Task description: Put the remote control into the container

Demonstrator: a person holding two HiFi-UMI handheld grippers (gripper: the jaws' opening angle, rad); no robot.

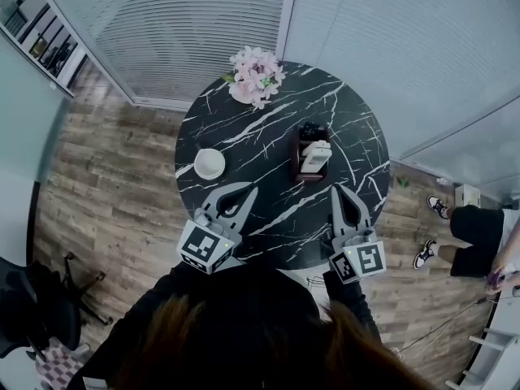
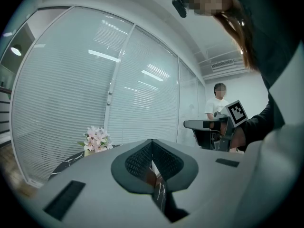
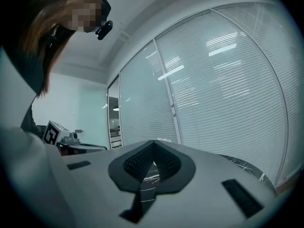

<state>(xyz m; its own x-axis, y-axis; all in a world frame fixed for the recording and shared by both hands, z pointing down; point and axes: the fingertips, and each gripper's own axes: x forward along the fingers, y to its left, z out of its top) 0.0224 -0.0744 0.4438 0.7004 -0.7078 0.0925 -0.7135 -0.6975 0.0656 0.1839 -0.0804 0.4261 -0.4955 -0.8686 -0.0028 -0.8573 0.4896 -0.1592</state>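
A dark brown container (image 1: 297,161) stands near the middle of the round black marble table (image 1: 244,128). A white remote control (image 1: 317,154) lies in it, with a small black object (image 1: 309,130) at its far end. My left gripper (image 1: 249,188) is shut and empty over the near left part of the table. My right gripper (image 1: 339,190) is also shut and empty, just to the near right of the container. In the left gripper view the jaws (image 2: 152,145) meet with nothing between them. The right gripper view shows that gripper (image 3: 153,145) shut the same way.
A pot of pink flowers (image 1: 255,75) stands at the table's far edge and a white bowl (image 1: 210,163) at its left. A person (image 1: 475,234) stands to the right of the table. A black chair (image 1: 32,299) is at lower left. Glass walls with blinds run behind.
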